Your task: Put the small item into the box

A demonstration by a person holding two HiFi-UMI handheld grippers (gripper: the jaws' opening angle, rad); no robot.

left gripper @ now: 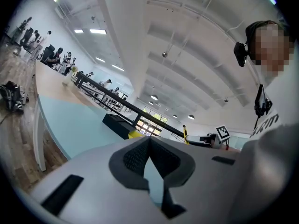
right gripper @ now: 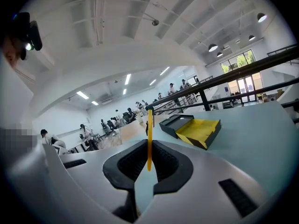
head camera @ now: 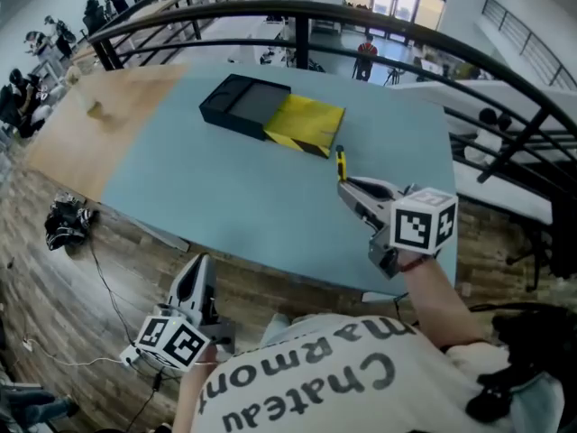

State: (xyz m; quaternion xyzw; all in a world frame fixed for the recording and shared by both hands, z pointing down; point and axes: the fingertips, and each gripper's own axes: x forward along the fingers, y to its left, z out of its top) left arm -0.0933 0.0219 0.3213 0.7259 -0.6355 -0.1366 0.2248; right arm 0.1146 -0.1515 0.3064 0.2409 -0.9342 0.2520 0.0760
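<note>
Evidently the right tool [right gripper: 149, 161] is clamped on the thin yellow item [right gripper: 149, 134], holding it upright over the surface [head camera: 225, 197], near the open box [head camera: 270, 111], probably for dropping in. The left tool [left gripper: 149, 155], jaws together and empty, hangs clear beside the surface's near edge.

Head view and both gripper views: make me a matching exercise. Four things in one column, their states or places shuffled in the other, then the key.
Things
1. left gripper
2. right gripper
3. box
4. stick

States
A. lies on the table, black and yellow
B. shut on a thing, over the table
C. thin, yellow, pinched between fingers
D. shut and empty, off the table's near edge

Pairs: 1-D, 2-B, 3-A, 4-C
</note>
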